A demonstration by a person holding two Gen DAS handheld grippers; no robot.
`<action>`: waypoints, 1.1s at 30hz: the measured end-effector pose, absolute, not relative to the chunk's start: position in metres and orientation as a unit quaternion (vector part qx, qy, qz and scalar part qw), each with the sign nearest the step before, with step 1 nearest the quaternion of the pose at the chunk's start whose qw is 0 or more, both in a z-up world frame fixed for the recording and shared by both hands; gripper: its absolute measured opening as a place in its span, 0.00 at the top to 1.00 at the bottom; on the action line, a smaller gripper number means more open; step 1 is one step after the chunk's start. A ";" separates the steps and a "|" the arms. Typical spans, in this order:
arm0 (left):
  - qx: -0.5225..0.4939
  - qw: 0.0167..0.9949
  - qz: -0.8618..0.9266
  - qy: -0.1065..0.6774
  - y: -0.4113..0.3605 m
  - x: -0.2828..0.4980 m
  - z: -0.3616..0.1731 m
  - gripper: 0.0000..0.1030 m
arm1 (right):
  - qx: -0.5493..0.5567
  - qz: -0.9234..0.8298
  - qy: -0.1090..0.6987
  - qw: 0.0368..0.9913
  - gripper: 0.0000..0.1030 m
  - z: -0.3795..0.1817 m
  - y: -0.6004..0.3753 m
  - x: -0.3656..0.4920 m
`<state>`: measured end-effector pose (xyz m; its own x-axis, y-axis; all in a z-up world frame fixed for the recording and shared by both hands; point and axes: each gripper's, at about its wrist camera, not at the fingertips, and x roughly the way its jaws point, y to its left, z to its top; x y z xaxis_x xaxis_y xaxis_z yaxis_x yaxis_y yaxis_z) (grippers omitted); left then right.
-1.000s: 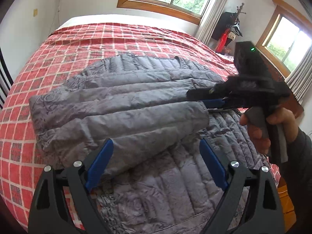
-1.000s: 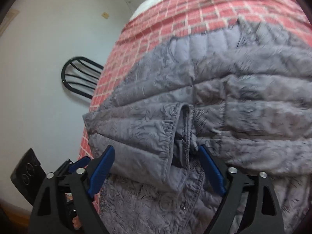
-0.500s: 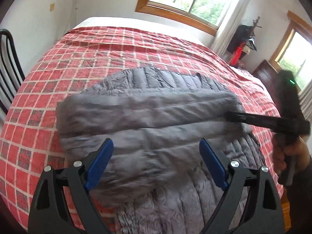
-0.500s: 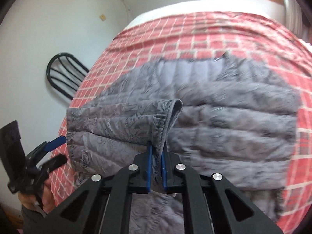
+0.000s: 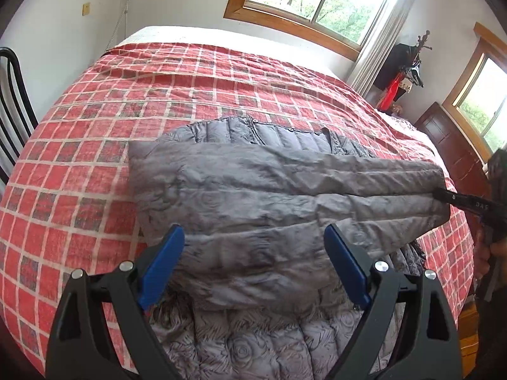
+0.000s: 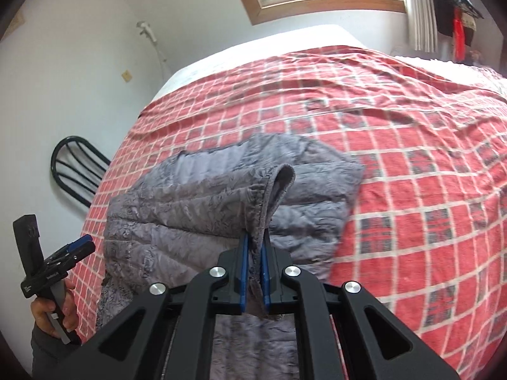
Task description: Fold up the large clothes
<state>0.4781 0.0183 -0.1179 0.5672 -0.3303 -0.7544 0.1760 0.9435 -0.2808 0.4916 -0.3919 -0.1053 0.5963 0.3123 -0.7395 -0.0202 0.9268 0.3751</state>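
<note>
Your right gripper (image 6: pixel 254 253) is clamped on the cuff (image 6: pixel 269 196) of the grey jacket's (image 5: pixel 253 196) sleeve, lifted clear of the bed (image 5: pixel 95 126). Your left gripper (image 5: pixel 253 266) hangs over the near part of the jacket, jaws wide apart, gripping nothing. Jacket lies on the red checked cover, sleeve stretched across its body.

Jacket's (image 5: pixel 253 196) near hem out of frame
</note>
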 end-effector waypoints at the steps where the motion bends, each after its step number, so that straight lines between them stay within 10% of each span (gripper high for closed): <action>1: -0.091 0.880 -0.143 0.444 0.020 0.481 -0.119 0.14 | 0.168 0.093 0.440 0.877 0.94 -0.108 -0.394 0.492; 23: -0.105 0.871 -0.135 0.462 0.044 0.526 -0.133 0.17 | 0.217 0.078 0.472 0.851 0.93 -0.183 -0.438 0.525; 33: -0.091 0.864 -0.121 0.480 0.038 0.530 -0.148 0.17 | 0.234 0.090 0.446 0.859 0.74 -0.159 -0.455 0.514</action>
<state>0.5304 0.0384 -0.1479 0.5103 -0.2977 -0.8068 0.1222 0.9537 -0.2747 0.5138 -0.4551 -0.1592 0.5858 0.3632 -0.7245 0.0548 0.8741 0.4826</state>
